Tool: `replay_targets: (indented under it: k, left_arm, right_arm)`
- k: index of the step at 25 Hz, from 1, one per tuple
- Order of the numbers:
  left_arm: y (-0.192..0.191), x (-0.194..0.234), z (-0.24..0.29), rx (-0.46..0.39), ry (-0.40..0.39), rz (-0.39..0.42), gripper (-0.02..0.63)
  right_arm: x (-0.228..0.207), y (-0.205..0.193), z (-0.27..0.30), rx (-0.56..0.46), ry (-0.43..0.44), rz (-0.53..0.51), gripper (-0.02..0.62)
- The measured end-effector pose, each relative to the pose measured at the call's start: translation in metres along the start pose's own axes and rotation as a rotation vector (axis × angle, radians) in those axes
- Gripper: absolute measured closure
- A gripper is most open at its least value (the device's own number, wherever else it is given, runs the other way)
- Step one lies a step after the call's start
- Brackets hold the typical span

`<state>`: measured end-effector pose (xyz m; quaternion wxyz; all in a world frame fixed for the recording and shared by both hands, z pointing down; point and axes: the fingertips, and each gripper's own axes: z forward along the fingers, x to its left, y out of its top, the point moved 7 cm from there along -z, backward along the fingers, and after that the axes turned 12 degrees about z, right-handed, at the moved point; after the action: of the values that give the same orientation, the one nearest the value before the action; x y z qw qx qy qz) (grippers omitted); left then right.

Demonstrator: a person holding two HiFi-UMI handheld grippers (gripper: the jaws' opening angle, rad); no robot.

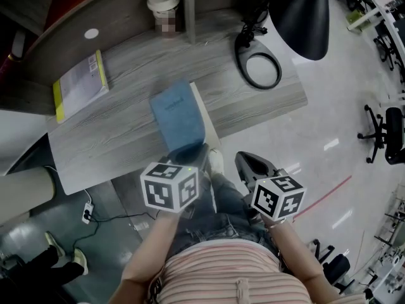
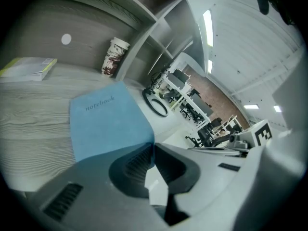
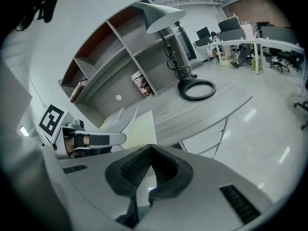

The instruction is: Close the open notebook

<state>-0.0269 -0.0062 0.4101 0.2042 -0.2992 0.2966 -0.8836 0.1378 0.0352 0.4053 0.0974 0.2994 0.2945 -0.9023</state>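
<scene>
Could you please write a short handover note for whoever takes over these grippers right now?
Left gripper: shut on the near edge of the notebook's blue cover, which it holds tilted up over the pages.
Right gripper: shut and empty, in front of the desk, touching nothing.
Done: cover lifted partway.
Left: swing the cover down flat onto the pages, then release it.

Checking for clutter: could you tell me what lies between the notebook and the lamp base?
Only bare desk between notebook and lamp base, seen in the head view.
</scene>
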Motion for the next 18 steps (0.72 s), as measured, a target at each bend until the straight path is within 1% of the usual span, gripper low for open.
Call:
replay_targets:
  k: [18]
  left_arm:
    - [-0.002, -0.002, 0.018, 0.042, -0.030, 0.007, 0.584]
  right_arm:
    - [-0.004, 0.002, 0.001, -0.002, -0.011, 0.024, 0.588]
